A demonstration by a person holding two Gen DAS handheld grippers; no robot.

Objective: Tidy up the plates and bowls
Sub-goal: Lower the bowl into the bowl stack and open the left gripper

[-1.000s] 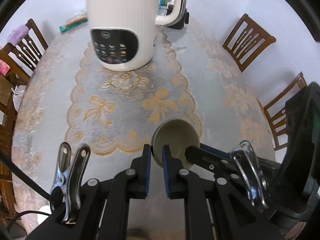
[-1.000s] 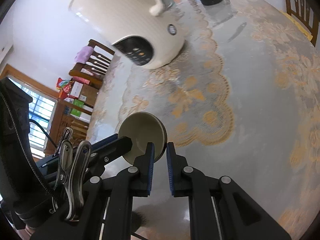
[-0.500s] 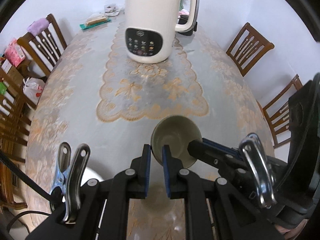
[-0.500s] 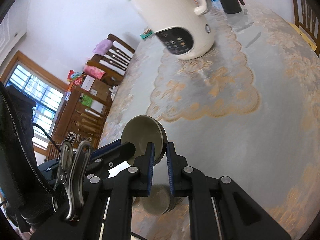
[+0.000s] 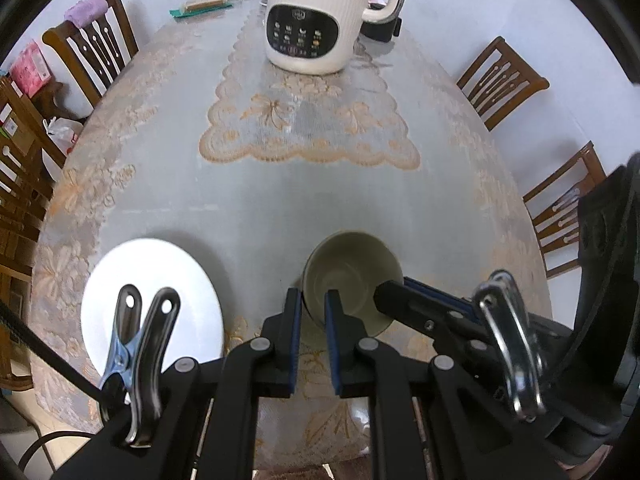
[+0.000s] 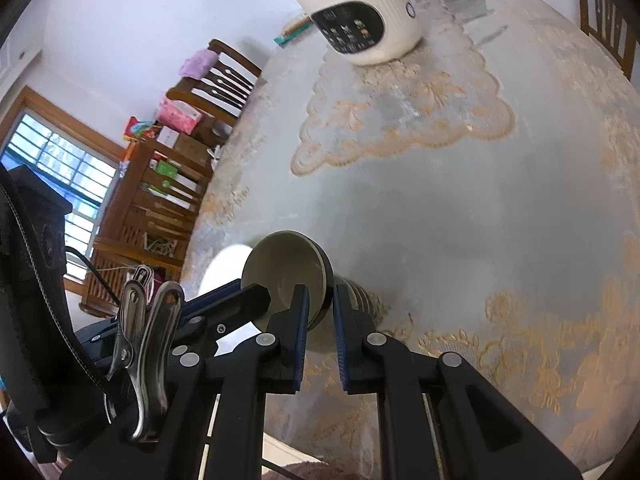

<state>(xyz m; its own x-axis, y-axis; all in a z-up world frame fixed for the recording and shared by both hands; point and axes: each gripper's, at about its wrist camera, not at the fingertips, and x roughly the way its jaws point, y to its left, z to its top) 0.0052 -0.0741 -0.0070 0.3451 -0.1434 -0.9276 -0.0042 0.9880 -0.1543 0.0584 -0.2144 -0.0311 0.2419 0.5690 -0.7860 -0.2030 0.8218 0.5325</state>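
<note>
Gripped at opposite rims by the nearly closed left gripper (image 5: 313, 309) and right gripper (image 6: 321, 307), a tilted olive bowl (image 5: 352, 276) is held above the table (image 5: 360, 200); stacking on the white plate (image 5: 152, 300) is judged undone.

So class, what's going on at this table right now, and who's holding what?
A person works two handheld grippers over a dining table. The left gripper and the right gripper both pinch the rim of one beige bowl, holding it tilted above the table's near edge. A white plate lies flat on the table to the bowl's left. A cream appliance with a black control panel stands at the far end, untouched.
</note>
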